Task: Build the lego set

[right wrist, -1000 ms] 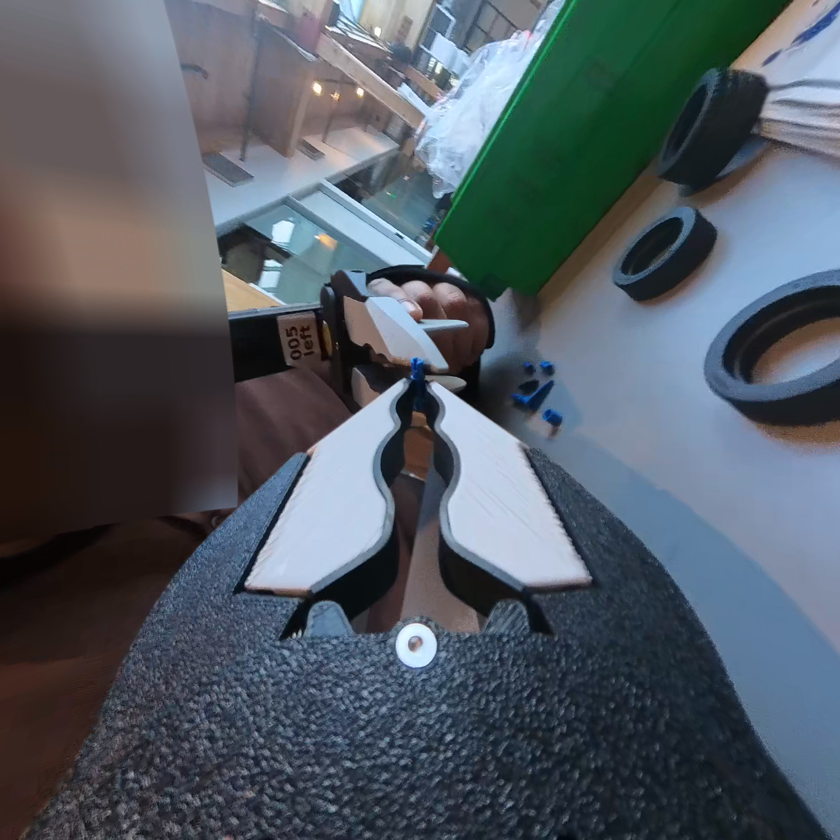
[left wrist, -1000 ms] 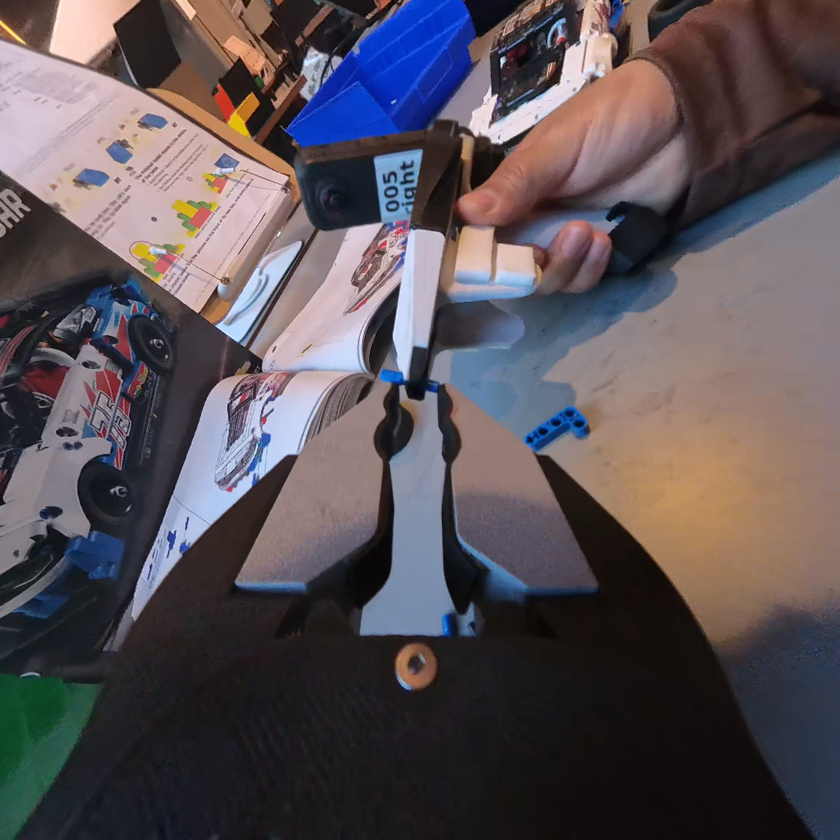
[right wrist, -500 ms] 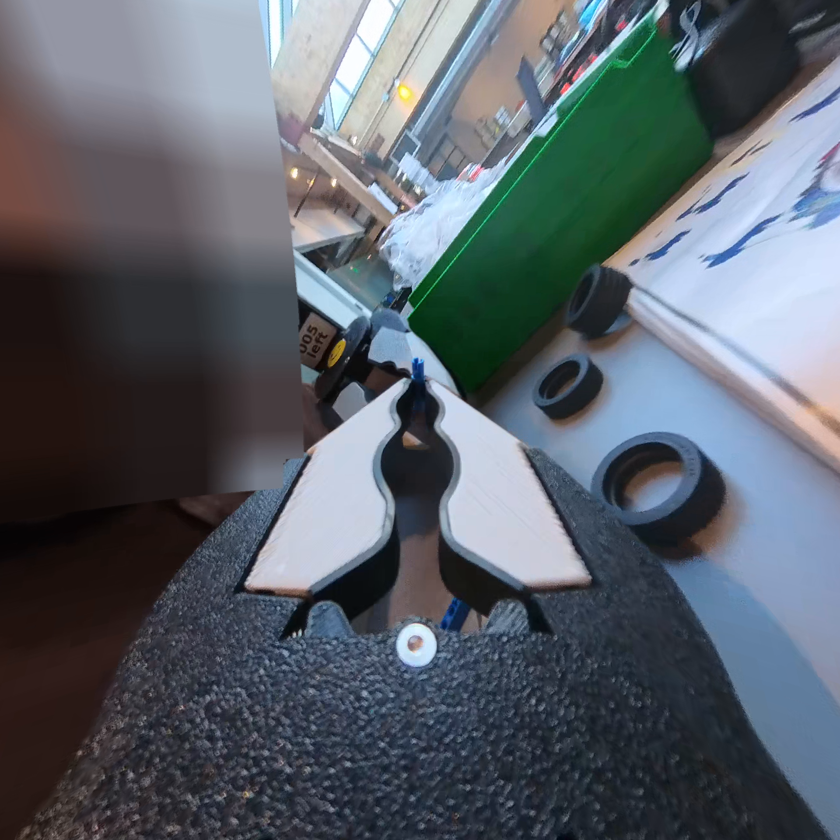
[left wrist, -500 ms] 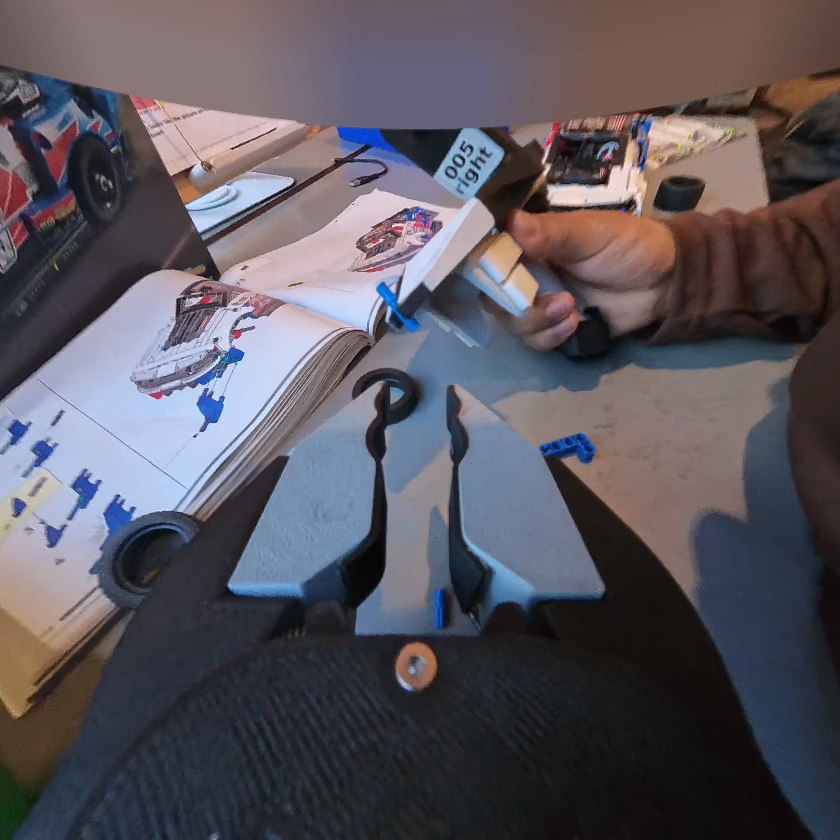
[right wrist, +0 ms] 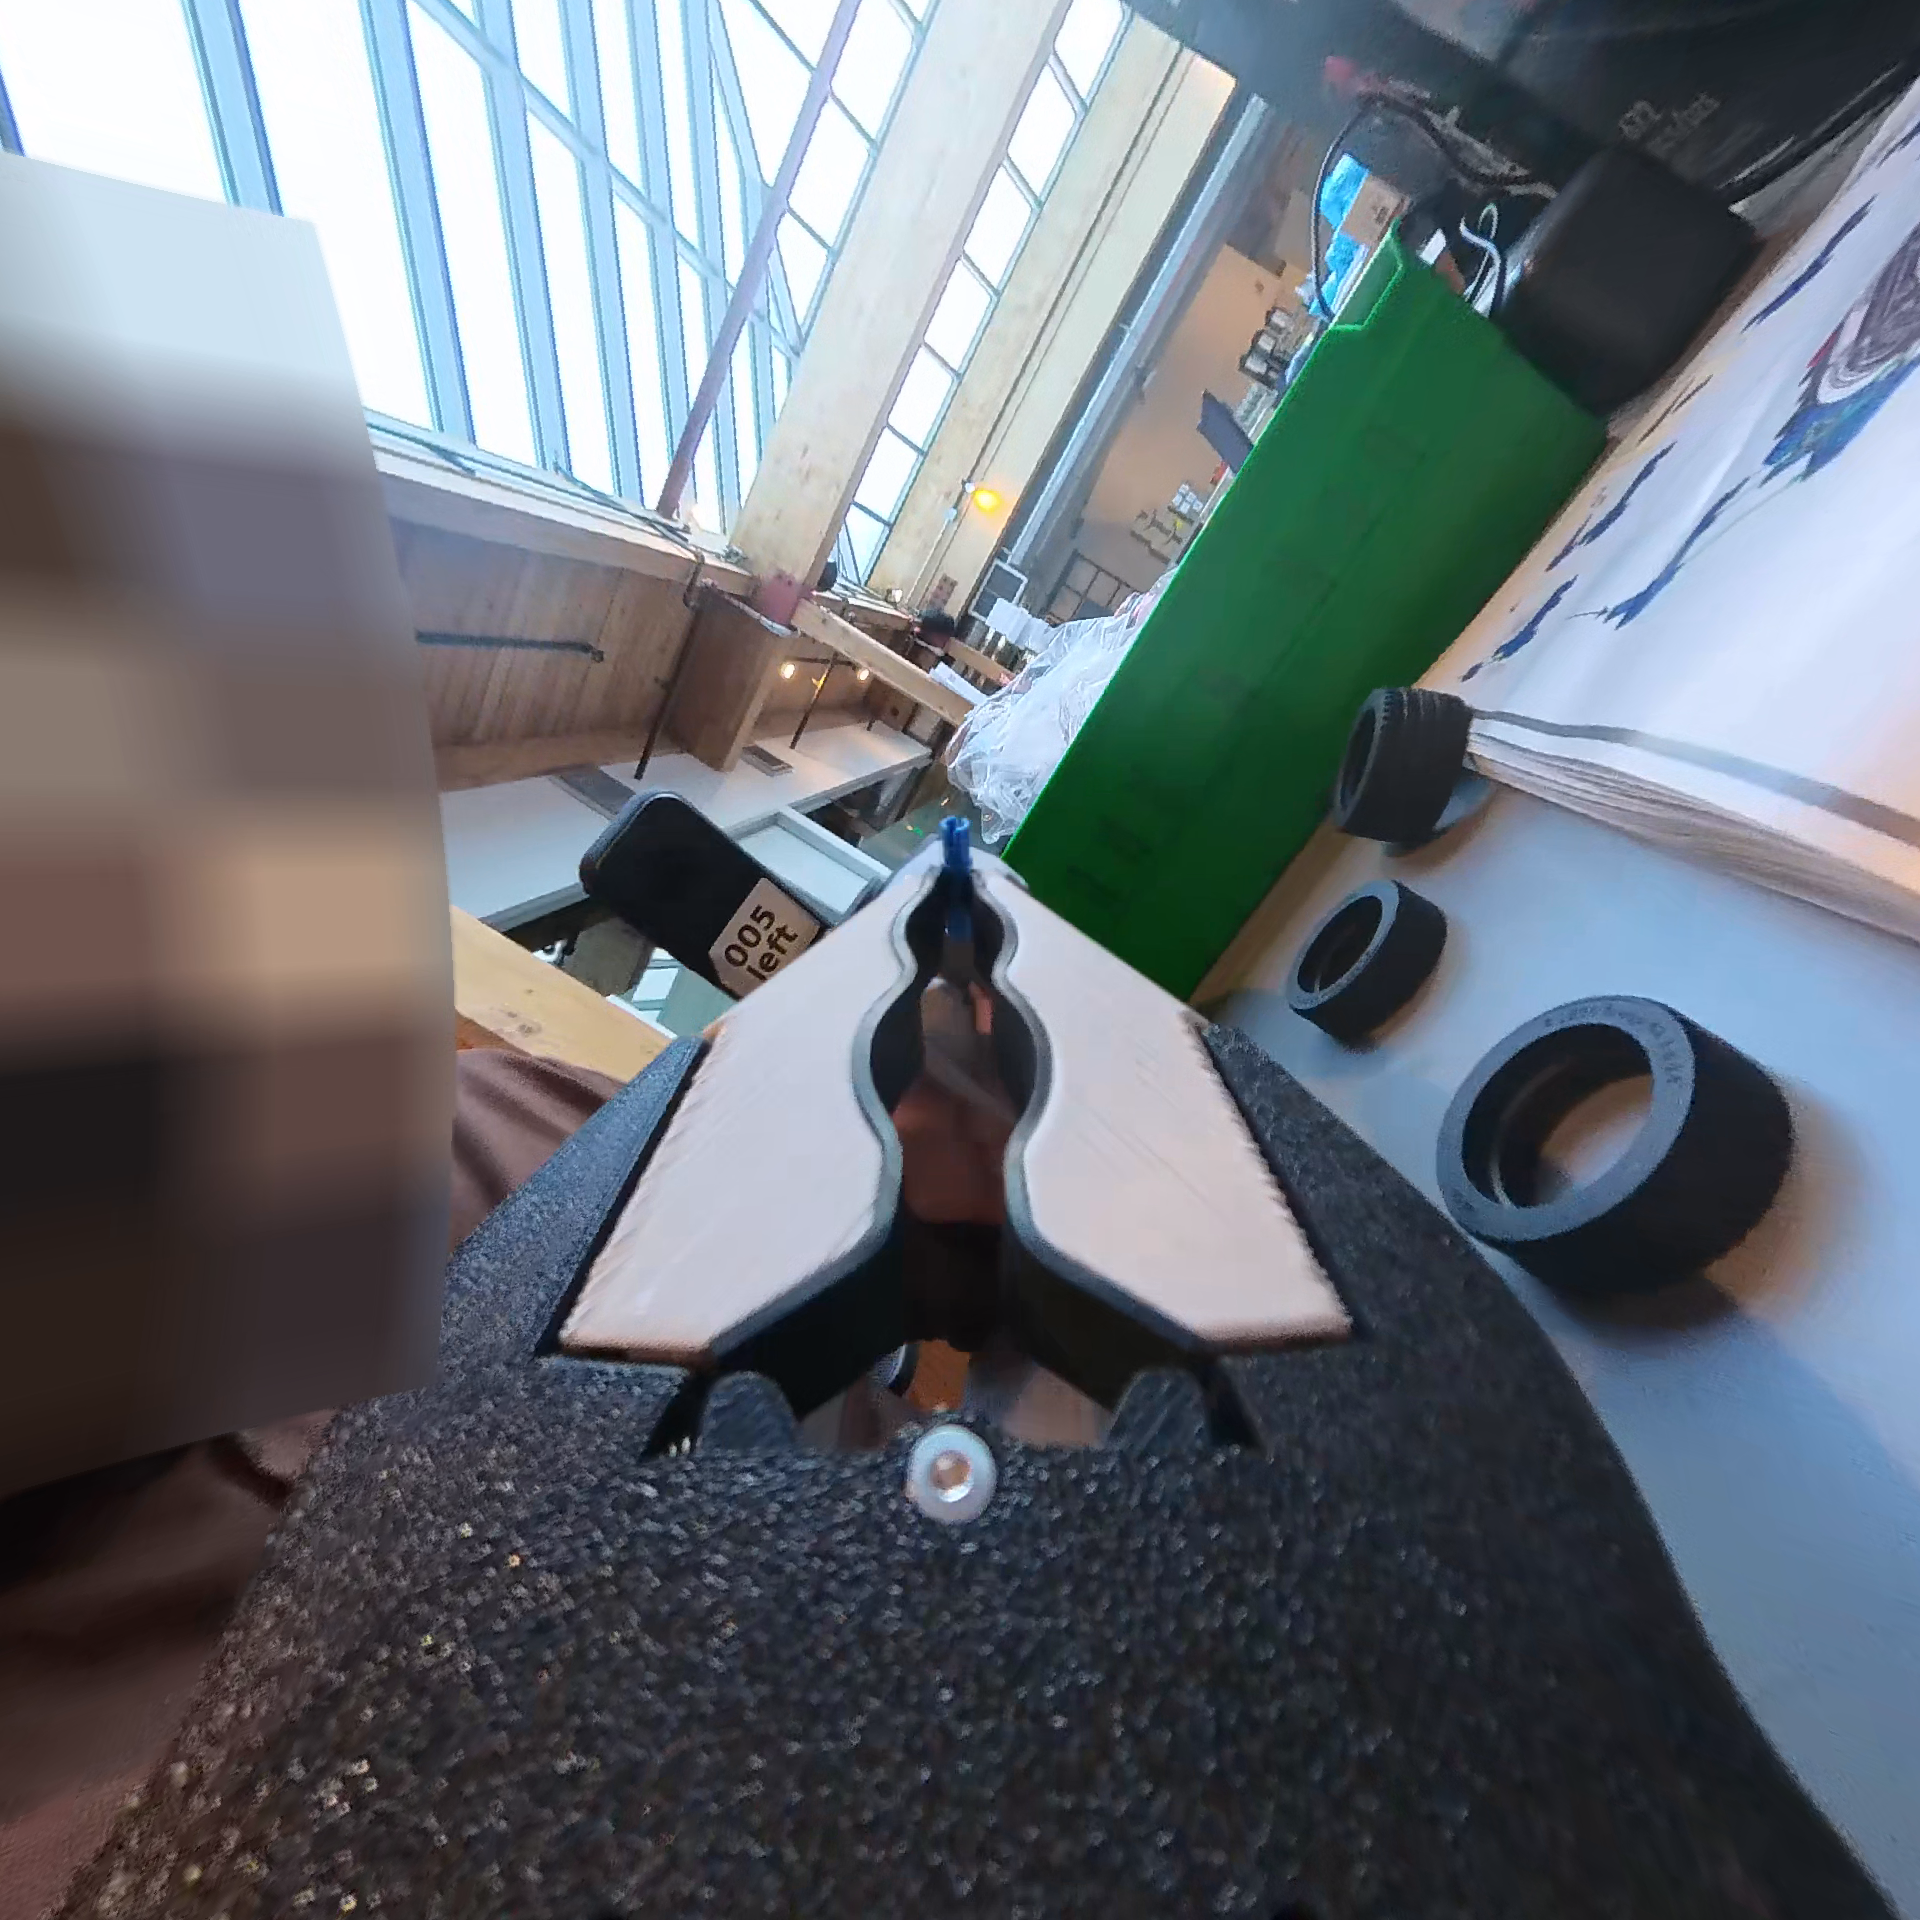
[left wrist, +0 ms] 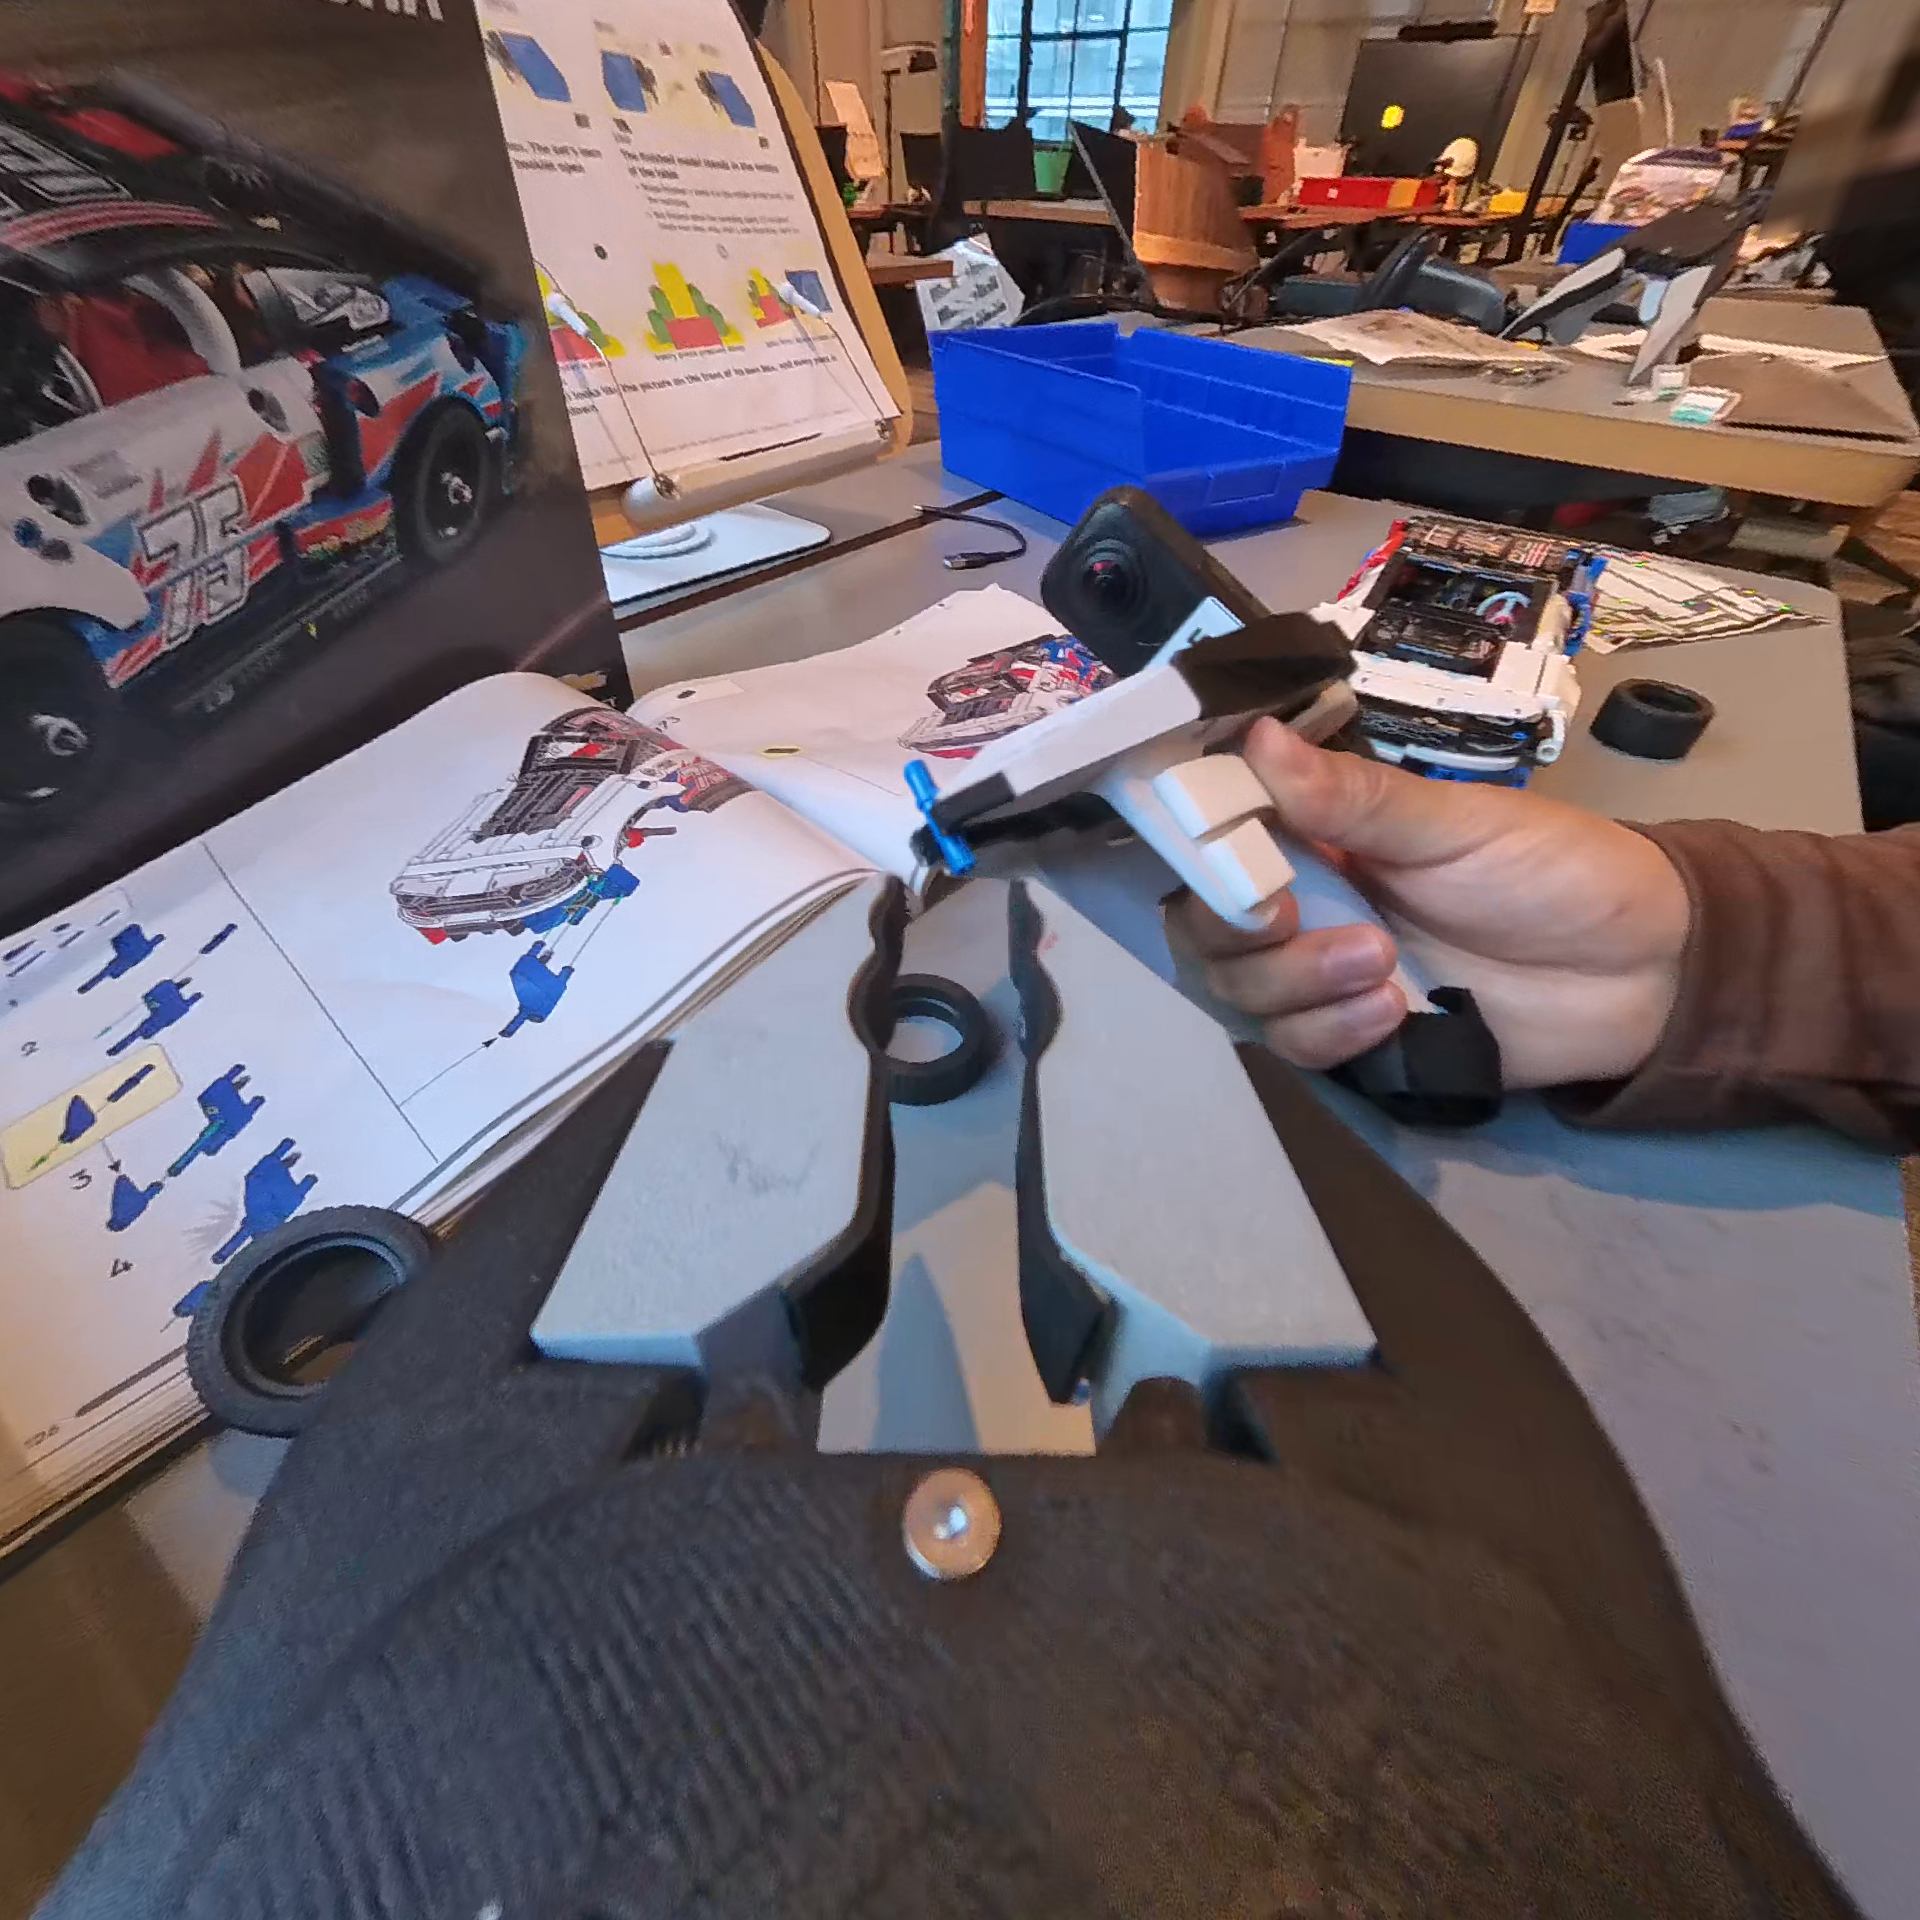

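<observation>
Room: open workshop with tall windows; work takes place on a grey desk (left wrist: 1714, 1351) crowded with parts.
Desk contents: open instruction booklet (left wrist: 436, 935), boxed picture of the finished car behind it, blue bin (left wrist: 1132, 426), green bin (right wrist: 1299, 665), loose black tyres (right wrist: 1616, 1143).
Task item: the part-built lego car (left wrist: 1455, 644) sits at the far side of the desk, well apart from both tools.
Right hand-held gripper (left wrist: 940, 831): pinched closed on a small blue pin (left wrist: 935, 816), held crosswise at the very tips, raised above the booklet's edge.
Left hand-held gripper (left wrist: 951, 925): jaws parted and empty, poised over a small tyre (left wrist: 930, 1039) on the desk.
Risk one: the pin is held only by the extreme tips; I judge that any twist or a slackened squeeze could flick it out, and it would be hard to find among the pages and tyres.
Risk two: the pin lies across the jaws, so pressing it into a hole at that angle could make it skew or jam.
Risk three: the right tool's tip hangs just beyond the left tool's tips; a hurried move could knock them together and dislodge the pin.
Risk four: the car is unbraced; pushing the pin in one-handed could shove it along the desk.
</observation>
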`<state>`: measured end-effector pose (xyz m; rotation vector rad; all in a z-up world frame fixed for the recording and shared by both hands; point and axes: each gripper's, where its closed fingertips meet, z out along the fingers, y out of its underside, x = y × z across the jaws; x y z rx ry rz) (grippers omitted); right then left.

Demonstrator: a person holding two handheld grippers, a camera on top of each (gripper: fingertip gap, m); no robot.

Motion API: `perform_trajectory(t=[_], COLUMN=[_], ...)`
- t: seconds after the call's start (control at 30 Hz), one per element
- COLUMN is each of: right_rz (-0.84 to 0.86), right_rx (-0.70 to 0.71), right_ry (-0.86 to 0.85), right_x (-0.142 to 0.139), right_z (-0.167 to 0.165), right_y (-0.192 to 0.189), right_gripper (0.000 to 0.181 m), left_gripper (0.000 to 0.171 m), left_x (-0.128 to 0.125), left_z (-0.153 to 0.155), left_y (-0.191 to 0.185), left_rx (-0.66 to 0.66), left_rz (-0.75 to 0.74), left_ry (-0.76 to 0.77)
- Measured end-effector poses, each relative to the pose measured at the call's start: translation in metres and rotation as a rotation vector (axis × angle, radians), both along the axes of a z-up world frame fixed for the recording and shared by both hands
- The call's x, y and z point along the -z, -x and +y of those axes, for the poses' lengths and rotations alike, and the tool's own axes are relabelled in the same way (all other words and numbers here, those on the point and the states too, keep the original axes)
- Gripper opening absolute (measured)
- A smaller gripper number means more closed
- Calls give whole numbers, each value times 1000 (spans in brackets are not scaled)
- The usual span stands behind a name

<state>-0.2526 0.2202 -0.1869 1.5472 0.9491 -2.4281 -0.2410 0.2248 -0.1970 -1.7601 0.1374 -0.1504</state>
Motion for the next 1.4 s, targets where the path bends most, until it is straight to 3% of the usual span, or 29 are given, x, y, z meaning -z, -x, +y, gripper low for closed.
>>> perform_trajectory(t=[0.3, 0.63, 1.03, 1.23, 1.4], right_rz=[10, 27, 14, 18, 51], right_rx=[97, 277, 317, 267, 227], right_ry=[-99, -459, -566, -520, -563], right_x=[0, 0, 0, -6, -13], right_z=[-2, -3, 3, 12, 11], right_y=[3, 4, 0, -11, -20], right_gripper=[4, 5, 5, 17, 12], left_gripper=[10, 4, 2, 2, 1], left_x=[-2, -4, -3, -5, -2], left_z=[2, 3, 0, -3, -4], left_y=[2, 5, 5, 4, -6], left_rx=[-16, -3, 0, 15, 43], left_rz=[-77, -273, -263, -244, -167], left_ry=[-10, -20, -19, -32, -21])
